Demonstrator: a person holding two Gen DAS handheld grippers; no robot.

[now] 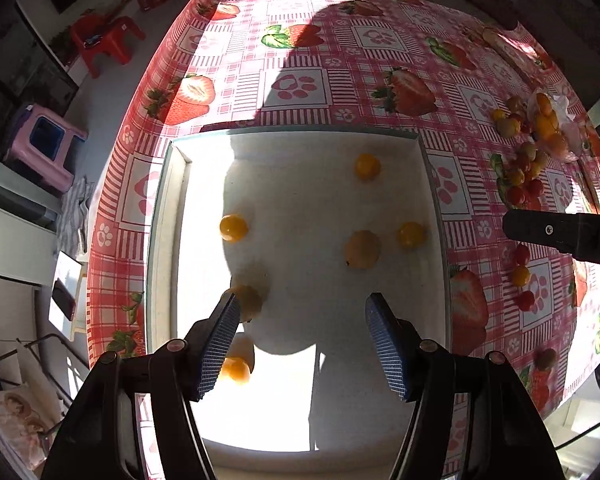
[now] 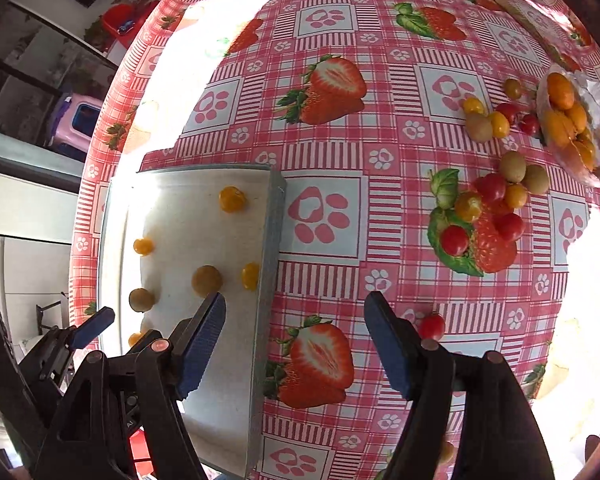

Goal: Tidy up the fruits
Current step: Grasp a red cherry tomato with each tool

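Six or so yellow fruits already lie in the white tray (image 1: 168,240), so I judge the sorting is under way, with both hands between a drop and the next pick. My left fingers (image 1: 302,344) hang over the tray, wide apart with nothing between them; one yellow fruit (image 1: 247,300) sits just beside the left pad (image 1: 220,340), outside the gap, not held. My right fingers (image 2: 296,344) are likewise spread and empty, above the table (image 2: 332,160) just past the tray's right wall. A red tomato (image 2: 432,326) lies on the cloth close by the outer side of my right pad (image 2: 388,352), apart from it. The main heap of fruit (image 2: 488,204), red, yellow and greenish, waits well away toward the far right, near a clear bag (image 2: 580,128) of orange ones. Next, I'd say, the right hand should centre over that lone tomato or reach to the heap, come down with the fruit inside the gap, and close gently, since these roll.
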